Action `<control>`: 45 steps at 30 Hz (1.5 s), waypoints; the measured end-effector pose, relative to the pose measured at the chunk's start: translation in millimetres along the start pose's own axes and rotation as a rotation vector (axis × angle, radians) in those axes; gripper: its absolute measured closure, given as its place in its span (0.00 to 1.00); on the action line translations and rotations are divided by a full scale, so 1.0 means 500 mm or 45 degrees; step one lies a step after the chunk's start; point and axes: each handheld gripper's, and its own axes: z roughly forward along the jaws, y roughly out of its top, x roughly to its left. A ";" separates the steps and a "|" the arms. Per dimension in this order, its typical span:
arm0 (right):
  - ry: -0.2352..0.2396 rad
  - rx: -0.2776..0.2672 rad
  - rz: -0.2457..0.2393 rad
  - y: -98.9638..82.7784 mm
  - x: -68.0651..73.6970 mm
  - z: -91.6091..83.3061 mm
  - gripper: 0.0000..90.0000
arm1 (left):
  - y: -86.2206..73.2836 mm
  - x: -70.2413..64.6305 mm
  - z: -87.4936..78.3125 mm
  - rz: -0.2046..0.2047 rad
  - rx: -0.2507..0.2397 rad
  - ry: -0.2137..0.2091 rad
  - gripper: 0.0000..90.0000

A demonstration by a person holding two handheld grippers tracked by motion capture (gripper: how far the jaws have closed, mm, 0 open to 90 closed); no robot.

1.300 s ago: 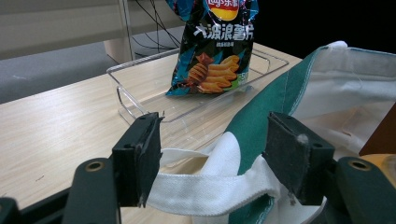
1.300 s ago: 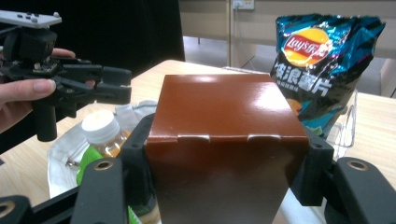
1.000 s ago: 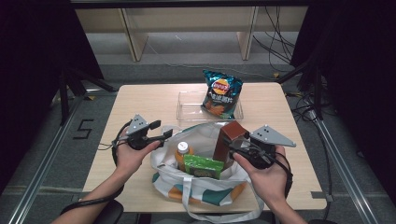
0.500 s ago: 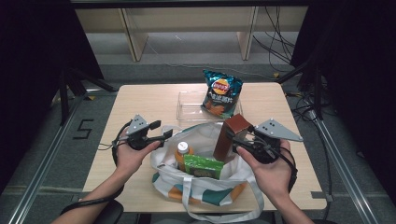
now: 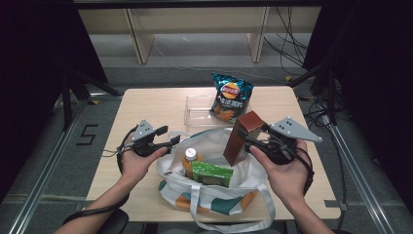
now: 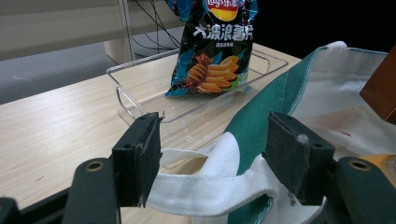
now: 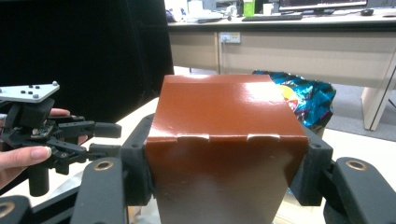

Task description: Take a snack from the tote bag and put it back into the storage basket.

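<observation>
Behind brown box clamped in right hand-held gripper, office desks; left hand-held gripper apart.

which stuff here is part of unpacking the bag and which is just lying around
In the job:
- brown box, clamped in the right gripper above the bag
- tote bag, its strap between the left gripper's open jaws
- clear tray, holding the chip bag
- orange bottle and green carton in the bag

Lying about:
- cables on the floor
- wooden bench legs behind the table
</observation>
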 end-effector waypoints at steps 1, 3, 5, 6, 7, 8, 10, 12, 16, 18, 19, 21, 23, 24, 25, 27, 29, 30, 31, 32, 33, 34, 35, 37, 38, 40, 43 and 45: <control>-0.006 -0.012 -0.013 0.002 -0.001 0.000 0.44 | 0.000 0.000 0.000 -0.001 0.001 0.000 0.40; -0.003 -0.009 -0.001 0.006 -0.001 0.001 0.44 | 0.000 0.000 0.000 0.000 0.003 0.000 0.40; -0.002 -0.020 0.015 0.009 -0.001 0.001 0.44 | 0.000 0.000 0.000 0.000 0.001 0.001 0.40; -0.011 -0.016 -0.009 0.011 -0.004 0.001 0.44 | 0.000 0.000 0.000 0.000 0.001 0.001 0.39; -0.006 -0.022 0.001 0.013 -0.003 0.001 0.44 | 0.000 0.000 0.000 -0.001 0.000 0.001 0.39; -0.012 -0.023 0.014 0.014 -0.002 0.000 0.44 | 0.000 0.000 0.000 0.000 0.002 0.001 0.39; -0.019 -0.032 -0.005 0.018 -0.005 0.000 0.44 | 0.000 0.000 0.000 0.000 0.002 0.001 0.39; -0.016 -0.034 0.013 0.021 -0.004 -0.001 0.44 | 0.000 0.000 0.001 0.000 0.002 0.001 0.39; -0.018 -0.043 -0.015 0.031 -0.008 -0.001 0.44 | -0.001 0.000 0.001 -0.001 0.004 0.001 0.39; -0.018 -0.049 -0.012 0.035 -0.008 0.000 0.44 | 0.000 0.000 0.001 0.002 0.004 0.001 0.39; -0.022 -0.055 -0.034 0.038 -0.010 -0.001 0.44 | 0.000 0.000 0.001 0.002 0.004 0.001 0.39; -0.019 -0.058 -0.011 0.043 -0.009 0.000 0.44 | 0.000 0.000 0.001 0.001 0.006 0.000 0.39; -0.028 -0.055 -0.017 0.047 -0.009 0.001 0.44 | 0.000 0.000 0.001 0.001 0.004 0.000 0.39; -0.024 -0.060 -0.017 0.049 -0.009 0.001 0.44 | 0.000 0.000 0.001 0.000 0.003 0.000 0.39; -0.025 -0.065 -0.022 0.051 -0.010 0.003 0.44 | 0.000 0.000 0.001 0.002 0.003 0.001 0.39; -0.024 -0.067 -0.021 0.054 -0.010 0.003 0.44 | -0.001 0.001 0.001 0.002 0.004 0.000 0.39; -0.030 -0.069 -0.014 0.058 -0.011 0.003 0.44 | -0.001 0.000 0.001 0.001 0.003 -0.001 0.39; -0.028 -0.077 -0.023 0.059 -0.013 0.003 0.44 | 0.000 0.000 0.001 0.002 0.002 -0.001 0.40; -0.039 -0.086 -0.040 0.061 -0.015 0.004 0.44 | 0.000 0.000 0.001 0.003 0.002 0.000 0.40; -0.038 -0.082 -0.022 0.062 -0.014 0.004 0.44 | 0.000 0.000 0.001 0.003 0.002 0.000 0.39; -0.035 -0.083 -0.029 0.064 -0.014 0.005 0.44 | 0.000 0.000 0.001 0.001 0.003 -0.001 0.39; -0.034 -0.083 -0.028 0.064 -0.014 0.005 0.44 | 0.000 0.000 0.001 0.000 0.003 0.000 0.39; -0.033 -0.084 -0.034 0.065 -0.015 0.007 0.44 | 0.000 0.000 0.001 0.000 0.002 0.000 0.39; -0.044 -0.088 -0.044 0.065 -0.016 0.009 0.44 | 0.000 -0.001 0.001 0.001 0.001 -0.002 0.39; -0.042 -0.082 -0.034 0.066 -0.015 0.009 0.44 | 0.000 -0.001 0.001 0.002 -0.001 -0.002 0.39; -0.046 -0.091 -0.036 0.068 -0.016 0.009 0.44 | 0.000 -0.001 0.001 0.003 -0.002 -0.003 0.39; -0.041 -0.095 -0.039 0.072 -0.017 0.010 0.44 | 0.000 -0.001 0.001 0.004 -0.002 -0.003 0.39; -0.047 -0.098 -0.028 0.076 -0.017 0.010 0.44 | 0.000 0.000 0.001 0.002 0.000 -0.001 0.39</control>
